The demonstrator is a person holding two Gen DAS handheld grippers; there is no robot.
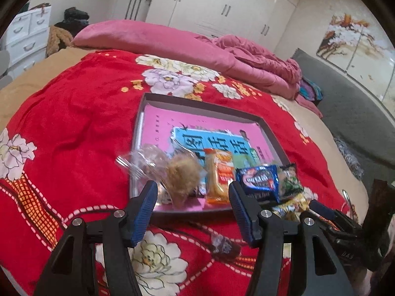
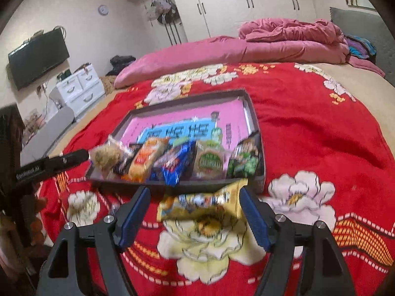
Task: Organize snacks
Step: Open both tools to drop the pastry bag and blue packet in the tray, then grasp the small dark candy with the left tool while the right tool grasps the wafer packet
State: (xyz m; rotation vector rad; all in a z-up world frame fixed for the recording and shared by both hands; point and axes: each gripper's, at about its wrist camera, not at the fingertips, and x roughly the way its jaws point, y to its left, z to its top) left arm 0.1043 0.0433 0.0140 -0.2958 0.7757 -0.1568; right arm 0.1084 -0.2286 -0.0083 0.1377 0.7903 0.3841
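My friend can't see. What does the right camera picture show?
The open right hand-held gripper points at a yellow snack packet on a red flowered blanket. Just beyond, a tray holds a row of snacks.

Even indoor light, strong fisheye bending, dark corner vignette, motion-blurred snacks, soft shadows

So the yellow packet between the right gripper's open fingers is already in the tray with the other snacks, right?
Not quite. The yellow packet lies on the red blanket, just outside the tray, as the right wrist view shows. It does sit between the open fingers of the right gripper.
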